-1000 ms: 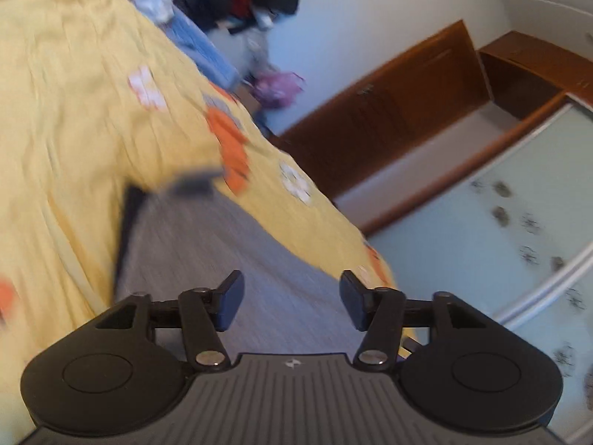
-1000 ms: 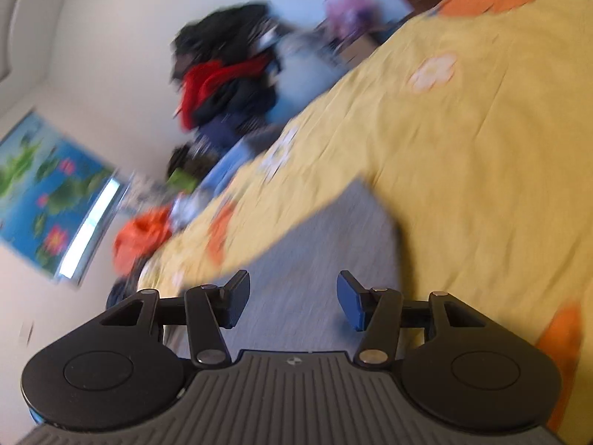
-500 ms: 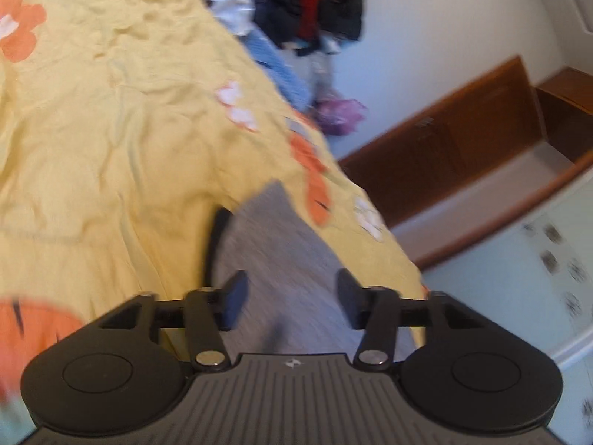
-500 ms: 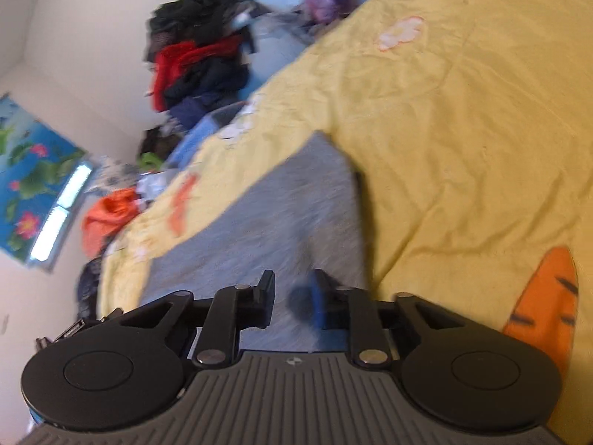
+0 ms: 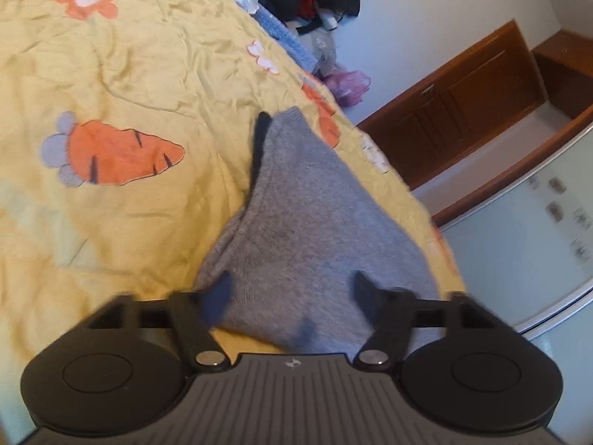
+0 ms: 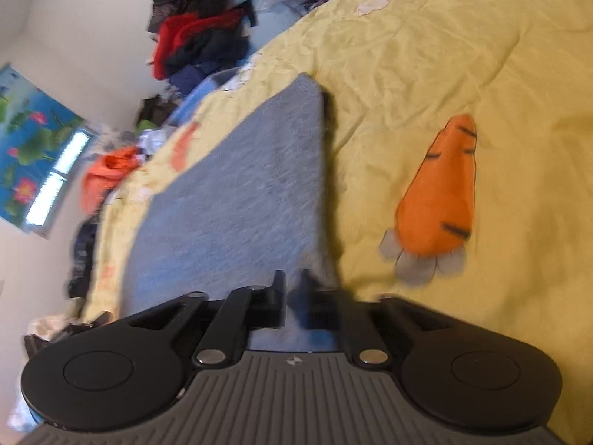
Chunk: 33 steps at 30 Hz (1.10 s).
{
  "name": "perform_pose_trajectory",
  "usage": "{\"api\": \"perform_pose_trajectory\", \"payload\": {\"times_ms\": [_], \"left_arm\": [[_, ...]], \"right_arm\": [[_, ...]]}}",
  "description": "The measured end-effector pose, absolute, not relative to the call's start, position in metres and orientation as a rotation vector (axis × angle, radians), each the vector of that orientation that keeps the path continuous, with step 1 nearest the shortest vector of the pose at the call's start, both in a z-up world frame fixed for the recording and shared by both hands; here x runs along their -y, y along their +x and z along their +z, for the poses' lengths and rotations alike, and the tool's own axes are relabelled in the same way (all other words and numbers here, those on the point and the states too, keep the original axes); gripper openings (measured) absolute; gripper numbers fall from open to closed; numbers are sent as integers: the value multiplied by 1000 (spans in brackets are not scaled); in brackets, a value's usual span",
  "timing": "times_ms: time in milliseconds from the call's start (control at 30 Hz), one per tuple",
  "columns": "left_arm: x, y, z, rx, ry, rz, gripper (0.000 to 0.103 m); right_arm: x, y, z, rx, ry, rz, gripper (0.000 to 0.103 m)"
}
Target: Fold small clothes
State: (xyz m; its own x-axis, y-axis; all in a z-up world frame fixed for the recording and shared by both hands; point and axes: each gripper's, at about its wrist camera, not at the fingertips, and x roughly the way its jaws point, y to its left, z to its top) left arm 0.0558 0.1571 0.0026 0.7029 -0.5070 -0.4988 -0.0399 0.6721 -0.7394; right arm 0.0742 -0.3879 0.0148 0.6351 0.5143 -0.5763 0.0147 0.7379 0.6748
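Observation:
A small grey knit garment [image 5: 311, 222] with a dark edge lies on the yellow bedspread [image 5: 129, 74]. In the left wrist view my left gripper [image 5: 292, 291] is open, its fingers spread over the garment's near end. In the right wrist view the same grey garment [image 6: 252, 185] stretches away from my right gripper [image 6: 292, 287], whose jaws are nearly closed on the garment's near edge; the cloth shows between them.
The bedspread has orange carrot prints [image 5: 118, 152] [image 6: 441, 200]. A pile of dark and red clothes [image 6: 200, 29] sits past the bed's far edge. A wooden cabinet [image 5: 463, 104] and frosted glass panel [image 5: 526, 244] stand right of the bed.
My right gripper closed from wide open onto the garment's near edge. My left gripper stayed open and swung down over the garment's other end; both views turned toward the bed.

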Motion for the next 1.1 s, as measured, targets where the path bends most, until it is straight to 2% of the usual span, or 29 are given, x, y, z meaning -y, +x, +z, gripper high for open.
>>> {"api": "perform_pose_trajectory", "payload": {"times_ms": [33, 100, 200, 333, 600, 667, 800, 1100], "left_arm": [[-165, 45, 6, -743, -846, -310, 96], [-170, 37, 6, -733, -932, -361, 99], [-176, 27, -4, -790, -1016, -314, 99], [-190, 23, -19, -781, -1130, -338, 99], [-178, 54, -18, -808, -1107, -361, 99], [-176, 60, -18, -823, -1106, -361, 99], [-174, 69, -18, -849, -1101, -368, 99], [-200, 53, -12, -867, -1079, -260, 99]], "right_arm": [[388, 69, 19, -833, 704, 320, 52], [393, 59, 23, -824, 734, 323, 56], [396, 47, 22, -839, 757, 303, 57], [402, 34, 10, -849, 785, 270, 58], [407, 43, -2, -828, 889, 262, 59], [402, 52, -2, -827, 892, 275, 65], [392, 66, -3, -828, 912, 297, 69], [388, 68, -5, -833, 939, 313, 68]]}}
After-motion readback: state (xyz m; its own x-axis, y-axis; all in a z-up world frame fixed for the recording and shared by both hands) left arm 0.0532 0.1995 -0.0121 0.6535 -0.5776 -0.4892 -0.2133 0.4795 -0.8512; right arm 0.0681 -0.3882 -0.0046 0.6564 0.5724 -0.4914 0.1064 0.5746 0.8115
